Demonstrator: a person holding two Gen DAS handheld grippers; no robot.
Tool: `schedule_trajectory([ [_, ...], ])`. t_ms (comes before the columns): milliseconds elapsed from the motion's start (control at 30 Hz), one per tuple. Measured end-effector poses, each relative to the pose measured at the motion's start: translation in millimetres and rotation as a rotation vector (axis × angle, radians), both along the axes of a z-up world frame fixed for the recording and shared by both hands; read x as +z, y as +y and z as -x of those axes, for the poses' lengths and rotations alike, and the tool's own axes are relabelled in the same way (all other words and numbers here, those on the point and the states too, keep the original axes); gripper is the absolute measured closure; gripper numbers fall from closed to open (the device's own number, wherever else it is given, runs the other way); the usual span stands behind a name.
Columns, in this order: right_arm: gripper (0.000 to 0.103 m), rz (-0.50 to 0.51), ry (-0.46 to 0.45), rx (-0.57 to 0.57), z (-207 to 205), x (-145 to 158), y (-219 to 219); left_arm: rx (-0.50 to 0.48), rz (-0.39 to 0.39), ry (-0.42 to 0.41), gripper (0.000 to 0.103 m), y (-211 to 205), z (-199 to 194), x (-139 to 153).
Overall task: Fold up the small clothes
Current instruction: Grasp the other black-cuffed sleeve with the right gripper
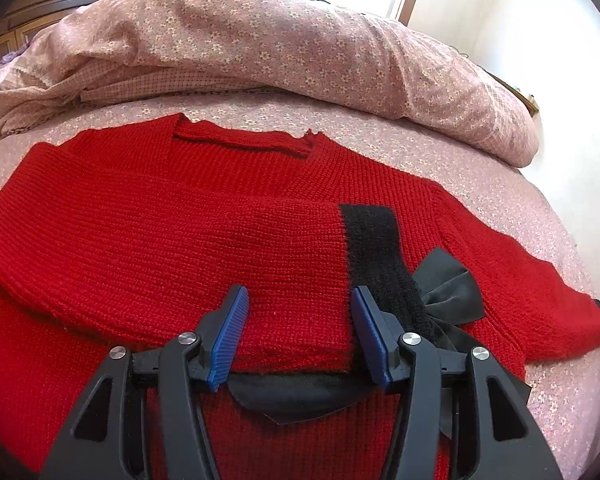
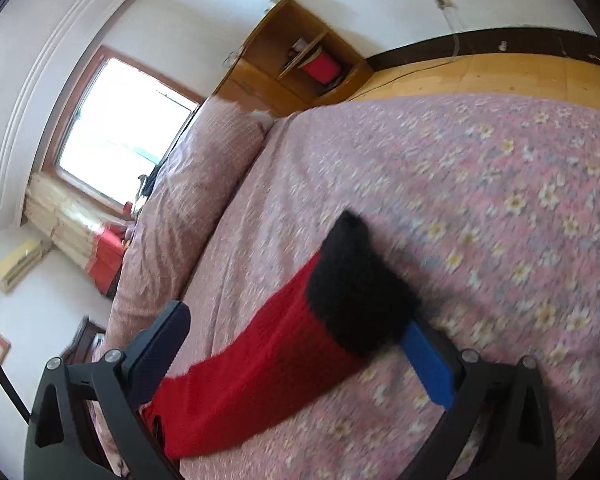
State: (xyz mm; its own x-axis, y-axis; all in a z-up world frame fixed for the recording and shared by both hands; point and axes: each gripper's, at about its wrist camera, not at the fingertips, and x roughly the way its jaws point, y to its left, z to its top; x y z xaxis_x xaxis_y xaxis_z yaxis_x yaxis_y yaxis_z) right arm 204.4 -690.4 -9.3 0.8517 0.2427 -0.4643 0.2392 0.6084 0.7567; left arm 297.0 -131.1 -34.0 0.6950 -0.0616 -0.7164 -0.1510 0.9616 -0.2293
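Left gripper [image 1: 300,312] wide open above red sweater [image 1: 180,220], right gripper [image 2: 300,344] open around sleeve [image 2: 260,372]

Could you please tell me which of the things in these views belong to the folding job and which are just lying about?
Belonging to the job:
- red knitted sweater
- its sleeve with black cuff
- left hand-held gripper, open
- right hand-held gripper, open around the sleeve

Just lying about:
- rolled floral quilt
- floral bedsheet
- wooden cabinet
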Motion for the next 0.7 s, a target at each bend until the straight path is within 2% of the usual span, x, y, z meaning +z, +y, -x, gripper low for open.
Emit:
schedule_trajectory([
  [67, 0.002, 0.008, 0.001, 0.009, 0.6, -0.5, 1.6, 0.0, 0.006, -0.001, 0.055, 0.4, 0.4, 0.2],
  [133, 0.012, -0.016, -0.001, -0.031, 4.5, -3.5, -5.3, -0.001, 0.018, -0.004, 0.055, 2.3, 0.5, 0.3],
  [200, 0.026, -0.064, -0.013, -0.085, 11.4, -8.4, -15.1, -0.002, 0.02, -0.005, 0.054, 2.1, 0.8, 0.4],
  [233, 0.036, -0.096, -0.02, -0.109, 14.9, -12.2, -20.3, -0.004, 0.023, -0.006, 0.054, 2.4, 0.8, 0.6],
  [300, 0.075, -0.143, -0.022, -0.143, 21.2, -18.8, -26.4, -0.006, 0.03, -0.008, 0.053, 2.9, 1.0, 0.6],
  [367, 0.081, -0.166, 0.006, -0.141, 23.0, -26.5, -31.2, -0.014, 0.04, -0.01, 0.051, 3.9, 0.4, 0.5],
  [467, 0.086, -0.099, 0.024, -0.124, 18.5, -18.6, -26.2, -0.014, 0.036, -0.006, 0.051, 2.7, -0.2, 1.1],
  [600, 0.086, -0.03, -0.024, -0.129, 11.9, 12.8, -8.7, -0.034, 0.052, 0.021, 0.051, 5.9, 2.3, 10.4],
  [700, 0.086, 0.033, -0.069, -0.113, -0.7, 42.1, 12.5, -0.096, 0.084, 0.041, 0.051, 14.3, 14.7, 31.3],
])
